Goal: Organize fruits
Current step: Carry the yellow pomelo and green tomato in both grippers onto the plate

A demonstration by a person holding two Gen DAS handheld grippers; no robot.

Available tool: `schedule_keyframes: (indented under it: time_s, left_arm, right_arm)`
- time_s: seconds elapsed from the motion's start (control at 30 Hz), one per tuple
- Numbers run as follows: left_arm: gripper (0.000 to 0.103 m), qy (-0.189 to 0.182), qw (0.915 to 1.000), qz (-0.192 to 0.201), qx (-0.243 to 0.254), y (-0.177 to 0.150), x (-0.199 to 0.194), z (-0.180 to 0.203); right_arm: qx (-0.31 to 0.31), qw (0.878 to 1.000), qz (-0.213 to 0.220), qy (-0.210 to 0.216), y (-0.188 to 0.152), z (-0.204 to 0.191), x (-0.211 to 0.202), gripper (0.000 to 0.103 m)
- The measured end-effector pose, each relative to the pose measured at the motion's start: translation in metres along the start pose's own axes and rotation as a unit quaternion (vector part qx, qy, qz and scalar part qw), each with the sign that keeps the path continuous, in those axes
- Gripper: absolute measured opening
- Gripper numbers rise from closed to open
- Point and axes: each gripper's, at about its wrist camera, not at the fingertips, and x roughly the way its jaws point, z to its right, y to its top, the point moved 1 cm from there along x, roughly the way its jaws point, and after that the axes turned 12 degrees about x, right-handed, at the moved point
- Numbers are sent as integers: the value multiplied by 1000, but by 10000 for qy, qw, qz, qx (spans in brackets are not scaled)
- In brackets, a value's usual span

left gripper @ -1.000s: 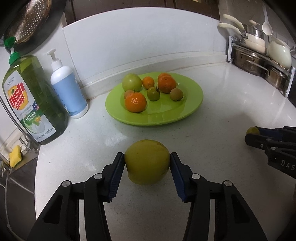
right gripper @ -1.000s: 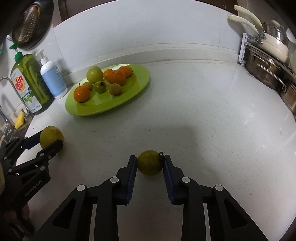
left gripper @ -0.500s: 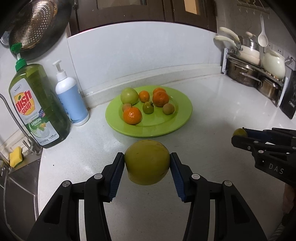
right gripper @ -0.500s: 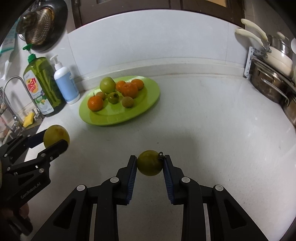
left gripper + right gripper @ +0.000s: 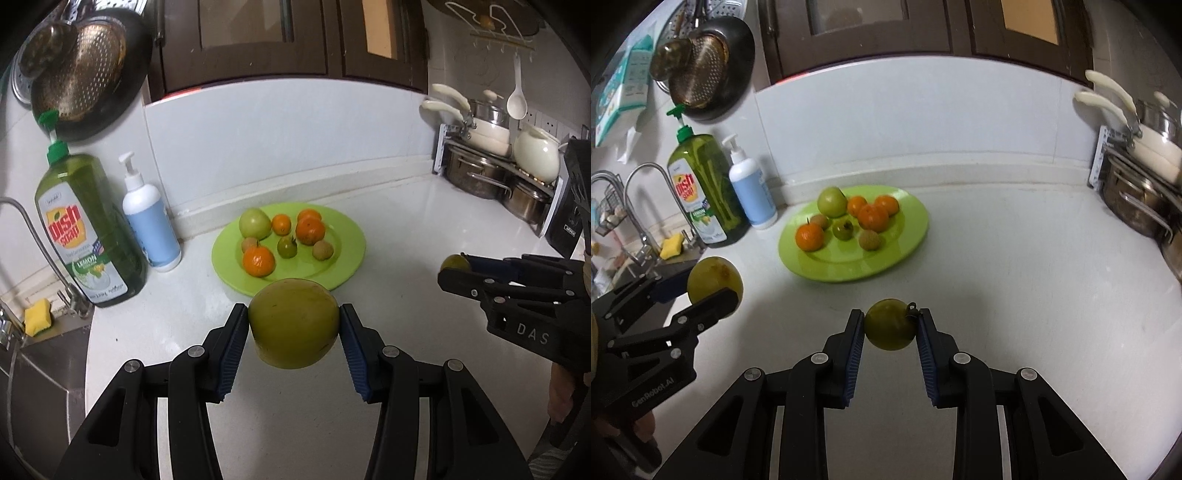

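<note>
My left gripper [image 5: 293, 325] is shut on a large yellow-green apple [image 5: 293, 323], held above the white counter just in front of the green plate [image 5: 343, 236]. It also shows in the right wrist view [image 5: 714, 284]. My right gripper [image 5: 891, 325] is shut on a small green tomato [image 5: 890, 325], held above the counter to the right of the plate [image 5: 908, 229]. The tomato also shows in the left wrist view [image 5: 455, 263]. The plate holds a green apple [image 5: 255, 223], several oranges and small fruits.
A green dish soap bottle [image 5: 86, 229] and a white pump bottle [image 5: 151, 225] stand left of the plate. The sink, tap [image 5: 33, 229] and yellow sponge [image 5: 36, 316] are at far left. A rack of pots [image 5: 491, 166] stands at back right.
Both grippers have lifted their fruits off the counter and risen, so the views now look from higher up. The plate and bottles have not moved.
</note>
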Motion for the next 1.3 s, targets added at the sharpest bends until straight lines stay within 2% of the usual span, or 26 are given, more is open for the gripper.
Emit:
schedule_keyframes:
  time_s: [0.27,0.5,0.77,1.03,1.3]
  left_arm:
    - [49,-8,9997,241,-23,20,-5,-1]
    - [49,-49,9993,349,-78,38,4,-7]
    - [49,-168,9994,252,-171,53,29,-15]
    - [49,-115,9997,163,-153,67,58,-22]
    - [49,-138,9997,-26,-211,70,89,-25]
  right_arm:
    - [-147,9995,264,127,22,-5,-11,30]
    - [-300,9986,373,215,41,-9,-6,30]
    - [-470,9978,311,355,65,-12,19,30]
    - [-676,9965,227,435,88,-16,49,30]
    - [-859,9949,-42,521,99,-16,89,30]
